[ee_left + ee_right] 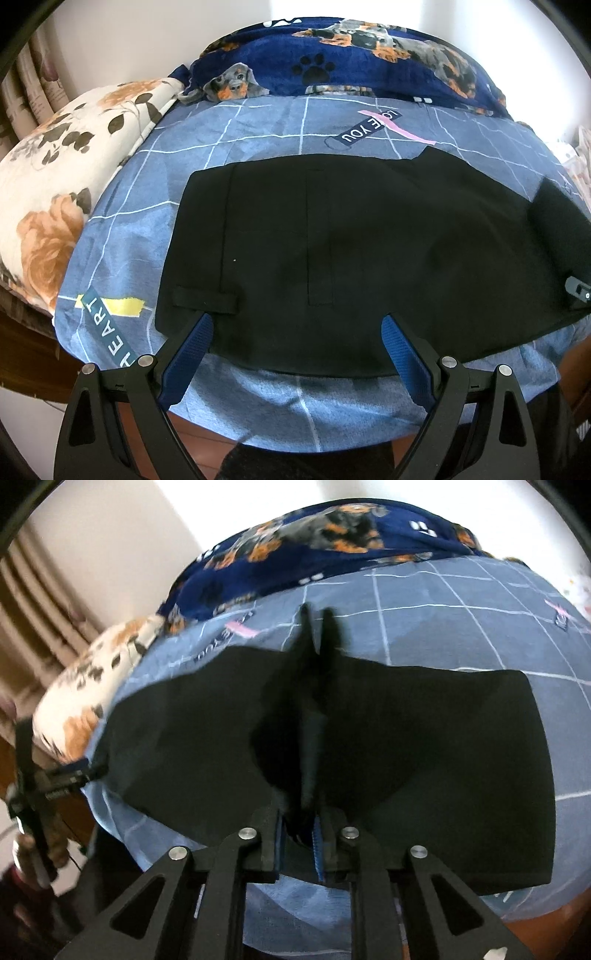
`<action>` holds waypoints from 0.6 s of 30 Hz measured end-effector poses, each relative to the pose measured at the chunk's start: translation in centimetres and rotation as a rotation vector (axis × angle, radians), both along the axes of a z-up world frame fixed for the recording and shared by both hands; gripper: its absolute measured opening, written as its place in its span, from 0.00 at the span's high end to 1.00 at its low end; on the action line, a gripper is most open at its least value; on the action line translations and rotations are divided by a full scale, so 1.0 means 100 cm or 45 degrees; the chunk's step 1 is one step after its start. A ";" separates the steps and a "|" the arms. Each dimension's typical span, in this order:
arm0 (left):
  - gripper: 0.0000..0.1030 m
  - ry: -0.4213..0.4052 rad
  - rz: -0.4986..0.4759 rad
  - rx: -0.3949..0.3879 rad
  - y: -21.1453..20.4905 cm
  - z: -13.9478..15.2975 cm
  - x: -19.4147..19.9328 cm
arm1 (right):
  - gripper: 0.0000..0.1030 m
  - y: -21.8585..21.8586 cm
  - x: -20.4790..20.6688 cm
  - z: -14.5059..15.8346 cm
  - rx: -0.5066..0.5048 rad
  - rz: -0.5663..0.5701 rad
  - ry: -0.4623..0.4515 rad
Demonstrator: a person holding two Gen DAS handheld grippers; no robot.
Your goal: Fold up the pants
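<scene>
Black pants lie flat on the blue checked bed sheet, waistband end with a belt loop at the left. My left gripper is open, its blue pads just above the near hem of the pants, holding nothing. In the right wrist view my right gripper is shut on a fold of the black pants and lifts it into a ridge that runs away from the camera. The right gripper also shows at the right edge of the left wrist view.
A floral pillow lies at the left of the bed. A dark blue dog-print blanket is bunched along the far side. The near bed edge drops to a wooden floor. Curtains hang at the left.
</scene>
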State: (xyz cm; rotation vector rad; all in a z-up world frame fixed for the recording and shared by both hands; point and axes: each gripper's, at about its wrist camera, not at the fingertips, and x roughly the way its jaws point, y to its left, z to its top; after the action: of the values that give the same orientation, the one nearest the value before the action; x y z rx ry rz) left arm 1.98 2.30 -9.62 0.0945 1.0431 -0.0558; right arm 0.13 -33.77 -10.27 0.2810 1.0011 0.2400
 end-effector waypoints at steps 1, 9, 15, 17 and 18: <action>0.10 0.002 -0.001 -0.001 0.000 -0.001 0.000 | 0.77 0.002 0.000 -0.001 -0.004 0.010 -0.001; 0.10 0.008 -0.003 -0.001 0.000 -0.002 0.001 | 0.44 0.022 -0.002 -0.003 0.121 0.164 0.024; 0.10 0.007 -0.002 -0.011 0.002 -0.002 0.001 | 0.43 -0.005 0.000 0.001 0.567 0.163 0.035; 0.10 0.007 -0.007 -0.018 0.002 -0.002 0.001 | 0.43 -0.038 0.001 0.001 0.708 0.023 0.006; 0.10 0.003 -0.011 -0.023 0.003 -0.001 0.001 | 0.41 -0.051 0.001 0.001 0.729 -0.046 -0.008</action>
State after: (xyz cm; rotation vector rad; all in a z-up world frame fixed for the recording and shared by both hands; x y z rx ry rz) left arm 2.04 2.57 -9.71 0.0825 1.0445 -0.0735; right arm 0.19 -38.88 -10.16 0.8169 0.9042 0.4940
